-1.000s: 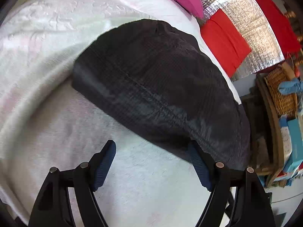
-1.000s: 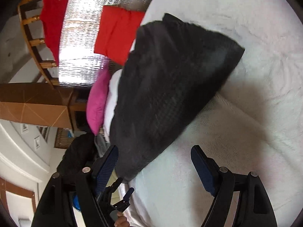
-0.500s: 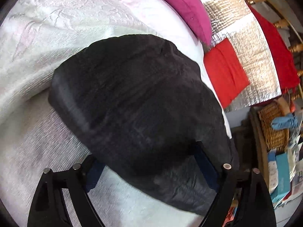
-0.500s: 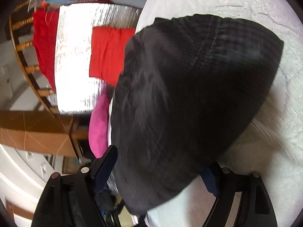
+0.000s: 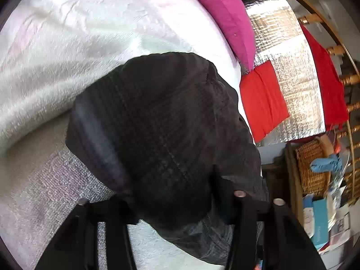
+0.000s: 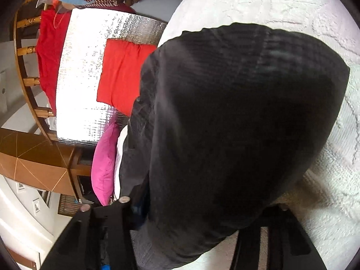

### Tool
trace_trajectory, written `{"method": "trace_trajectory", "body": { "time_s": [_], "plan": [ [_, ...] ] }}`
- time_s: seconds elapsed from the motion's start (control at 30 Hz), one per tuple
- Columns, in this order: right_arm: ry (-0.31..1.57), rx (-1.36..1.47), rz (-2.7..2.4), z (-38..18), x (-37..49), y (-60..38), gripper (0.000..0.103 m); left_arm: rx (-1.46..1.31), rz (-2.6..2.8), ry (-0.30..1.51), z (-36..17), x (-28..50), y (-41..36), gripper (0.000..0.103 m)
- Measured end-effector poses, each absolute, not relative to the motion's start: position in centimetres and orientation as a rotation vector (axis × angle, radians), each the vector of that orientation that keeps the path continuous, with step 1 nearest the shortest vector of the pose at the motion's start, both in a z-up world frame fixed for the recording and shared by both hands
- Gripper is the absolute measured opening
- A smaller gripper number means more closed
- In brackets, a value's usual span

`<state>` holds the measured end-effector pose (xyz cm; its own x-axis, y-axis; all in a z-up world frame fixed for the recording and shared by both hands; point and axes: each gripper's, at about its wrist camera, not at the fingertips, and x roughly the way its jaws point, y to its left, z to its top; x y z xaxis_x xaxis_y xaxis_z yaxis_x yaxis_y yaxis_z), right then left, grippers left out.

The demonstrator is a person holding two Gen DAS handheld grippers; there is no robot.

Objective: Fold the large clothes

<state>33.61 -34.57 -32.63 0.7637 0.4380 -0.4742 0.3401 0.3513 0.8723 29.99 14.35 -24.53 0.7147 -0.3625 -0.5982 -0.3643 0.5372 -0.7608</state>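
A folded black garment lies on a white bedspread. Its near edge drapes over my left gripper, covering the fingertips; the jaws stand wide apart with cloth between them. In the right wrist view the same black garment fills most of the frame and covers my right gripper. Its fingers are hidden under the cloth, and the jaws stand wide apart.
A pink pillow lies at the bed's far edge. Beyond the bed are a silver foil sheet with red cloths, a wicker basket, wooden rails, and a wooden cabinet.
Both grippers have moved forward onto the garment; its near edge, ahead of the fingers one second ago, now lies over and between them. Both jaws have stayed wide.
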Motion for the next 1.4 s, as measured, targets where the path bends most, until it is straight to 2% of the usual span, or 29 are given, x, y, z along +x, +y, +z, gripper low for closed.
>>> {"method": "trace_trajectory", "body": {
  "time_s": [0.2,0.43,0.77,0.83,0.9,0.97,1.0,1.1,1.23,1.37,1.4],
  "plan": [
    [0.742,1.173,0.087,-31.7,32.9,-34.6,0.038,-0.953,0.008,0.803,-23.1,28.8,14.3,0.032],
    [0.753,1.087,0.124,-30.0,30.2,-34.7,0.036,-0.871,0.025,0.839,-22.2,24.8,14.2,0.030],
    [0.813,1.058,0.176,-30.7,20.6,-35.0,0.036,-0.634,0.066,0.871,-21.2,16.4,12.5,0.031],
    [0.825,1.045,0.179,-30.9,18.7,-35.1,0.036,-0.566,0.064,0.887,-21.3,14.9,12.0,0.034],
    [0.853,1.037,0.186,-31.0,18.0,-35.0,0.039,-0.530,0.067,0.923,-21.4,14.3,11.8,0.045],
    [0.893,1.053,0.185,-31.0,17.8,-35.2,0.056,-0.518,0.049,0.982,-21.0,14.2,11.9,0.056],
    [0.946,1.061,0.181,-30.8,17.8,-35.1,0.069,-0.496,0.039,1.021,-20.7,13.8,12.1,0.063],
    [1.009,1.014,0.244,-29.5,16.9,-35.2,0.070,-0.427,-0.041,1.139,-19.4,11.9,12.6,0.065],
    [1.059,0.783,0.378,-25.1,15.2,-35.3,0.070,-0.314,-0.073,1.088,-15.5,11.3,13.0,0.065],
    [0.937,0.642,0.461,-19.4,16.4,-35.5,0.070,-0.147,0.008,0.938,-11.0,15.0,12.3,0.083],
    [0.910,0.616,0.460,-18.4,17.5,-35.3,0.070,-0.100,0.024,0.921,-10.5,16.7,11.8,0.085]
  ]
}}
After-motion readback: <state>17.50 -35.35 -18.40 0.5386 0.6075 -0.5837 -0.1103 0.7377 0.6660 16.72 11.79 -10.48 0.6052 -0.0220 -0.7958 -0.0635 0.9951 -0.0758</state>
